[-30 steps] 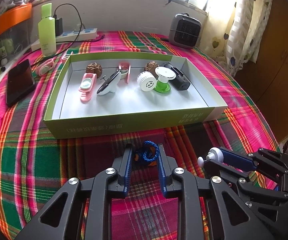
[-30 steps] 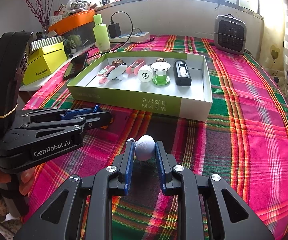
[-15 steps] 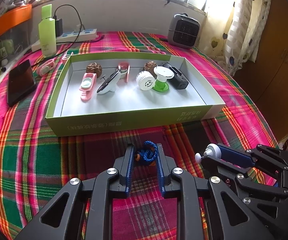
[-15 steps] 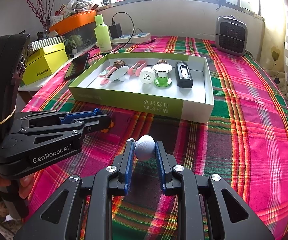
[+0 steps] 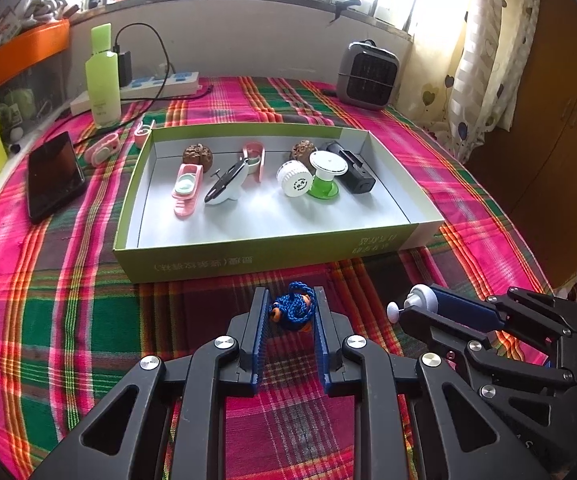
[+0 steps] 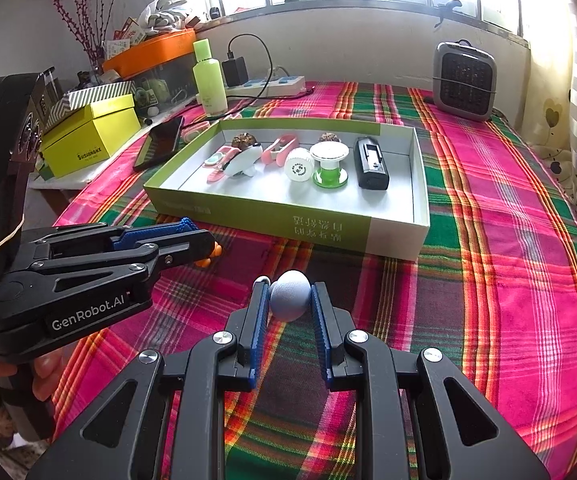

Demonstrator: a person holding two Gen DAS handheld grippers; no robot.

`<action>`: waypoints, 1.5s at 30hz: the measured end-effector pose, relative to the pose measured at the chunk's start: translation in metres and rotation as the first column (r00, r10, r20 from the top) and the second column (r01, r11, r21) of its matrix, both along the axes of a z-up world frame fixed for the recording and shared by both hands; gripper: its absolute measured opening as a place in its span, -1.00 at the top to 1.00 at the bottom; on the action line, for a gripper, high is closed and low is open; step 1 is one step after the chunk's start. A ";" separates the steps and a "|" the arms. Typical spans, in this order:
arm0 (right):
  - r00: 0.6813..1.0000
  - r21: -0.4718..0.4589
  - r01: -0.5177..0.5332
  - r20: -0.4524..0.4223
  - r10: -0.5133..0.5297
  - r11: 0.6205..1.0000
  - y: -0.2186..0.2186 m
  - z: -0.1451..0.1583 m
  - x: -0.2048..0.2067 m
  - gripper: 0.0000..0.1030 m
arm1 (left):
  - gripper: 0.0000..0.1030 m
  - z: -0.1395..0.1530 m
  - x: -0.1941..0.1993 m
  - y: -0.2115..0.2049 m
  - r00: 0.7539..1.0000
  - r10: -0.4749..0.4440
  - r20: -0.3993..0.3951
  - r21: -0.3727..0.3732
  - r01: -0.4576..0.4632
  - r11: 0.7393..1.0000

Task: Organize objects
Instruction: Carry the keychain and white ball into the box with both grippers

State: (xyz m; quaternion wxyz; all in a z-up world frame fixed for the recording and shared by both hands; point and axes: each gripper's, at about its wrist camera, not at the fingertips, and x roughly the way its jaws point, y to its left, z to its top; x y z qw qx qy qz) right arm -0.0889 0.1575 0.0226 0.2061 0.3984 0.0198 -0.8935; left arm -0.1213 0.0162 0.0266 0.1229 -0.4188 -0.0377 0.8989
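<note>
My left gripper (image 5: 291,306) is shut on a bundle of blue cord with orange beads (image 5: 293,312), just above the plaid cloth in front of the green box (image 5: 248,258). My right gripper (image 6: 287,296) is shut on a pale grey-blue rounded object with a small white knob (image 6: 289,295). In the left wrist view that object (image 5: 418,301) shows at the lower right, pinched in the right gripper (image 5: 408,306). In the right wrist view the left gripper (image 6: 204,242) sits at the left, orange beads peeking below it. The box holds several small items.
Inside the box lie a pink clip (image 5: 186,190), a white spool (image 5: 296,179), a green-based reel (image 5: 324,172) and a black device (image 5: 352,172). A phone (image 5: 52,172), green bottle (image 5: 102,80), power strip (image 5: 160,84) and small heater (image 5: 368,76) stand around it. A yellow box (image 6: 88,136) sits left.
The left gripper closed a little tighter on the blue cord bundle and lifted slightly, the box sliding a touch lower in both views. The right gripper keeps its hold unchanged.
</note>
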 end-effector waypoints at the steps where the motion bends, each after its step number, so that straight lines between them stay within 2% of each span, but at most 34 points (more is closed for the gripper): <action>1: 1.000 -0.002 -0.001 -0.004 0.001 1.000 0.000 0.001 0.000 0.56 | 0.63 0.002 0.000 0.000 1.000 0.001 -0.004 0.000 -0.001 1.000; 17: 0.998 -0.009 -0.005 -0.069 0.004 1.000 -0.004 0.022 -0.010 0.56 | 0.63 0.020 -0.004 -0.003 0.999 0.003 -0.054 -0.003 -0.003 1.000; 27: 0.996 -0.013 -0.007 -0.090 0.006 1.000 -0.008 0.031 -0.024 0.56 | 0.63 0.025 -0.020 -0.008 0.997 0.014 -0.071 0.004 -0.014 1.000; 38: 0.997 -0.023 0.025 -0.079 -0.027 0.999 -0.003 0.029 -0.050 0.56 | 0.63 0.027 -0.042 -0.008 0.997 0.015 -0.077 -0.002 -0.015 1.000; 45: 0.998 -0.003 0.038 -0.053 -0.038 0.999 -0.003 0.021 -0.072 0.56 | 0.63 0.018 -0.061 -0.007 0.998 0.021 -0.053 -0.010 -0.022 1.000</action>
